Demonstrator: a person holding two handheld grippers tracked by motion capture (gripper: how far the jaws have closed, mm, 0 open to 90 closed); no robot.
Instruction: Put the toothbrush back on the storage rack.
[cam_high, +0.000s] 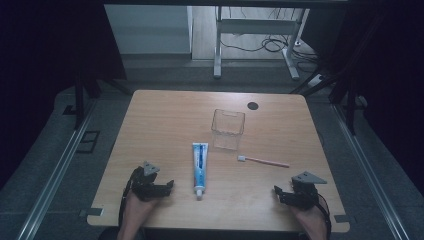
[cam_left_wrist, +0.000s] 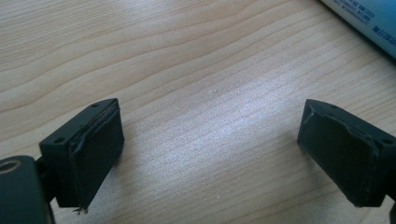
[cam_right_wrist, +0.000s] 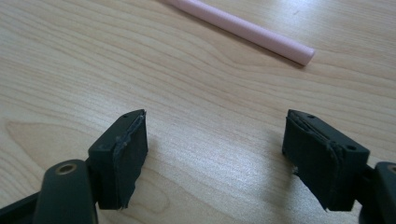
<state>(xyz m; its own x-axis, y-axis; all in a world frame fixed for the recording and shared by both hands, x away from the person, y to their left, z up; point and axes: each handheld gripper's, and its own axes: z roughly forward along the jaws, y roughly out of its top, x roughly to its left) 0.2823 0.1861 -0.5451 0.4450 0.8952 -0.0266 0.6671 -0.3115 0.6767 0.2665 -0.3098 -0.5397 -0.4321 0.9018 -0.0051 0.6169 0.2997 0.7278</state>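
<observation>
While both hands rest at the near edge, the left gripper (cam_high: 161, 187) and right gripper (cam_high: 283, 194) gape wide, holding nothing. Between them the toothpaste tube (cam_high: 199, 168) lies near-to-far, cap nearest. The pink toothbrush (cam_high: 263, 161) lies left-right, bristles left, before the clear box (cam_high: 228, 129), seemingly awaiting pickup.

1. The light wooden worktop (cam_high: 165, 125) shows pale brown grain with wavy streaks.
2. At its middle lies a blue and white plastic toothpaste tube (cam_high: 199, 167) with a white cap.
3. Beyond the tube stands a clear, colourless plastic box (cam_high: 228, 129).
4. Right of the tube lies a pink slim toothbrush (cam_high: 264, 160) with a white head.
5. Both tongs, left (cam_high: 164, 188) and right (cam_high: 280, 194), are black.
</observation>
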